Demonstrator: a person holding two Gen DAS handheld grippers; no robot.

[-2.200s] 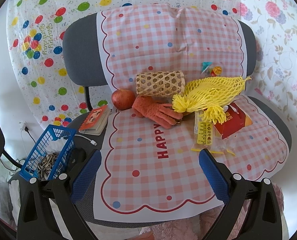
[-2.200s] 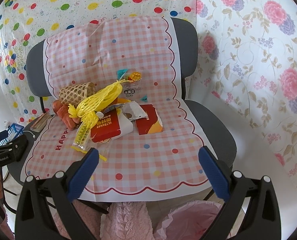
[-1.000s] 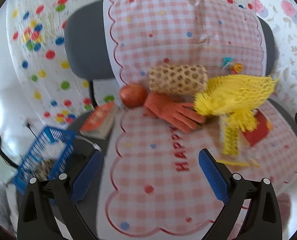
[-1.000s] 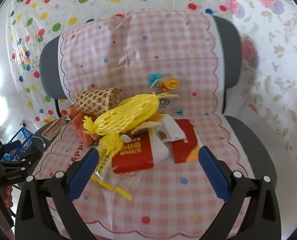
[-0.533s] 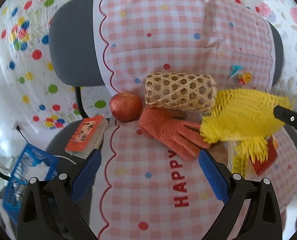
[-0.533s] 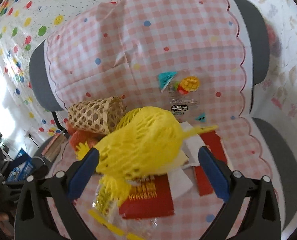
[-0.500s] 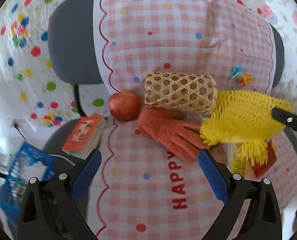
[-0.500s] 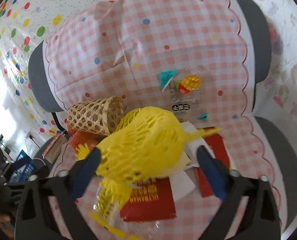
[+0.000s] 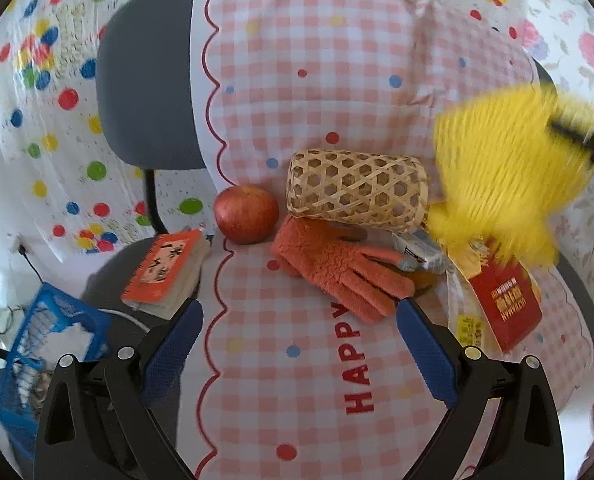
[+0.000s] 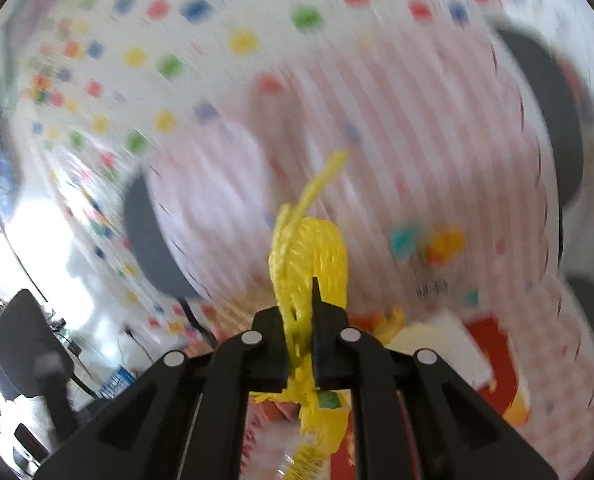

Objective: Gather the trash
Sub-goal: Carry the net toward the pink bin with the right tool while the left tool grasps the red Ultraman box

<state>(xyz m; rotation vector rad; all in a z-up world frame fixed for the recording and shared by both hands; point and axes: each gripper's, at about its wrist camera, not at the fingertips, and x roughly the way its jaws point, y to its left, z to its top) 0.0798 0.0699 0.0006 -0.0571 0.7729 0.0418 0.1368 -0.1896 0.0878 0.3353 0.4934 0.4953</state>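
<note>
A yellow foam net [image 10: 309, 264] is pinched between the pads of my right gripper [image 10: 300, 312], whose jaws are closing on it. The right wrist view is blurred by motion. In the left wrist view the yellow foam net [image 9: 505, 168] hangs blurred above the seat at the right, with a black finger of the right gripper [image 9: 573, 136] on it. Under it lie a red packet [image 9: 505, 304], a clear wrapper [image 9: 467, 324] and a small white carton [image 9: 417, 252]. My left gripper [image 9: 297, 344] is open over the checked cloth [image 9: 297, 400], holding nothing.
On the chair seat lie an orange glove [image 9: 337, 264], a woven bamboo basket [image 9: 357, 194] on its side and a red apple [image 9: 245, 214]. An orange book [image 9: 165, 272] sits at the seat's left edge. A blue basket [image 9: 45, 344] stands lower left.
The right gripper went from wide open to shut on the yellow net and lifted it off the pile. The left gripper came closer to the seat and stayed open.
</note>
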